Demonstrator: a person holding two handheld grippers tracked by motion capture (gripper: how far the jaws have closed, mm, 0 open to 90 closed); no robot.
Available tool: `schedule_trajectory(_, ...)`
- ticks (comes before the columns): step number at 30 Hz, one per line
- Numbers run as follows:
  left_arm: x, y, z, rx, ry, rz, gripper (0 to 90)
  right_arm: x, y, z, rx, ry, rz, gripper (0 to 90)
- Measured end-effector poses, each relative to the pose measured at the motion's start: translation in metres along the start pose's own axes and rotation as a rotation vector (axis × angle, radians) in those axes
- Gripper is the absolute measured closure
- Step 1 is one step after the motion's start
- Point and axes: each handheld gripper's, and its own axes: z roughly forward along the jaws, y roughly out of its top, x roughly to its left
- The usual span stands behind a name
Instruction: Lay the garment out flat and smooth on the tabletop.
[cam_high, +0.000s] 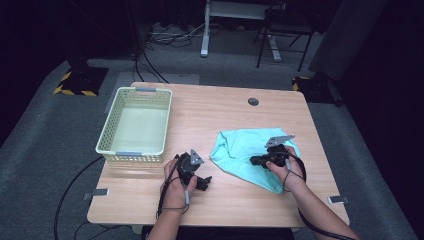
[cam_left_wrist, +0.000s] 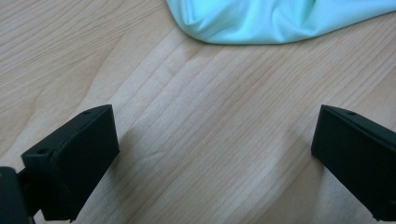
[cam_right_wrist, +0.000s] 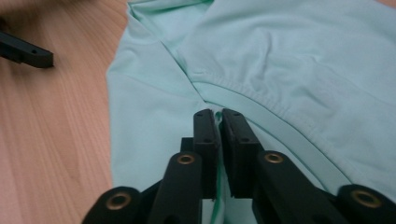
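Pinching one mint cloth (cam_right_wrist: 280, 70): right gripper (cam_right_wrist: 219, 116) closed; left gripper (cam_left_wrist: 210, 140) wide open, empty; one basket (cam_high: 112, 145).

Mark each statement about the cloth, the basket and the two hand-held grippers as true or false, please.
1. The right hand-held gripper is shut on the mint-green cloth. True.
2. The left hand-held gripper holds the cloth. False: its jaws stand open over bare table, apart from the cloth.
3. The basket contains the cloth. False: the cloth lies on the table, right of the basket.
4. The basket stands at the table's left side. True.
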Motion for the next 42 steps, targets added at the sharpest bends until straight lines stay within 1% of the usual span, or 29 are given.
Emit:
schedule_trajectory(2,0.0,-0.001,0.0,-0.001,-0.001,-0.006,0.9,0.006,0.002,-0.003,-0.009,-0.001,-0.025,87.9)
schedule_trajectory(8,0.0,-0.001,0.0,-0.001,0.001,-0.003,0.9,0.032,0.009,-0.016,-0.055,0.004,-0.111,88.3)
schedule_trajectory(9,0.0,-0.001,0.0,-0.001,0.001,-0.003,0.9,0.041,0.011,-0.019,-0.072,0.01,-0.141,88.3)
schedule_trajectory(10,0.0,-0.001,0.0,-0.001,0.001,-0.003,0.9,0.041,0.011,-0.019,-0.072,0.01,-0.141,88.3)
schedule_trajectory(11,0.0,-0.001,-0.001,-0.001,0.001,-0.003,0.9,0.052,0.012,-0.021,-0.088,0.018,-0.178,88.3)
schedule_trajectory(13,0.0,-0.001,0.0,-0.001,-0.001,-0.005,0.9,0.066,0.01,-0.022,-0.102,0.042,-0.242,88.3)
schedule_trajectory(14,0.001,-0.001,0.0,-0.001,-0.001,-0.003,0.9,0.079,0.007,-0.022,-0.111,0.074,-0.31,88.2)
schedule_trajectory(15,0.0,-0.001,0.0,-0.002,-0.001,-0.005,0.9,0.09,0.004,-0.021,-0.108,0.113,-0.377,87.8)
schedule_trajectory(16,0.0,-0.001,0.0,-0.003,0.0,-0.006,0.9,0.1,0.0,-0.021,-0.093,0.19,-0.446,85.6)
schedule_trajectory(17,0.0,-0.001,0.0,-0.003,-0.001,-0.009,0.9,0.108,-0.004,-0.019,-0.074,0.321,-0.494,78.7)
schedule_trajectory(18,0.0,-0.001,0.0,-0.002,-0.001,-0.007,0.9,0.115,-0.008,-0.017,-0.035,0.439,-0.518,73.7)
schedule_trajectory(19,0.0,-0.001,0.0,-0.003,-0.001,-0.008,0.9,0.119,-0.011,-0.017,-0.014,0.479,-0.53,73.0)
schedule_trajectory(20,0.0,-0.001,0.0,-0.002,-0.001,-0.008,0.9,0.121,-0.014,-0.019,-0.015,0.46,-0.533,67.6)
schedule_trajectory(22,0.0,-0.001,0.0,-0.001,0.0,-0.005,0.9,0.114,-0.013,-0.024,-0.037,0.362,-0.503,65.2)
schedule_trajectory(24,0.0,-0.001,0.0,-0.001,0.0,-0.004,0.9,0.1,-0.011,-0.028,-0.066,0.286,-0.437,63.0)
schedule_trajectory(25,0.0,-0.001,0.0,-0.001,0.0,-0.004,0.9,0.095,-0.01,-0.03,-0.07,0.254,-0.408,62.0)
schedule_trajectory(27,0.0,-0.001,0.0,0.0,0.0,-0.005,0.9,0.084,-0.011,-0.031,-0.07,0.168,-0.349,60.3)
schedule_trajectory(28,0.0,-0.001,0.0,0.0,-0.001,-0.005,0.9,0.081,-0.012,-0.03,-0.062,0.147,-0.336,60.3)
schedule_trajectory(31,0.0,-0.001,0.0,-0.001,0.0,-0.004,0.9,0.076,-0.016,-0.024,-0.042,0.115,-0.297,59.0)
schedule_trajectory(33,0.0,-0.001,0.0,-0.001,0.0,-0.005,0.9,0.076,-0.019,-0.02,-0.027,0.109,-0.287,58.9)
schedule_trajectory(37,0.0,-0.001,0.0,-0.001,0.0,-0.005,0.9,0.08,-0.022,-0.011,-0.001,0.107,-0.29,58.8)
schedule_trajectory(40,0.0,-0.001,0.0,0.0,-0.001,-0.003,0.9,0.084,-0.025,-0.004,0.031,0.108,-0.287,58.6)
schedule_trajectory(42,0.0,-0.001,0.0,-0.001,-0.001,-0.004,0.9,0.085,-0.026,0.001,0.056,0.108,-0.281,60.8)
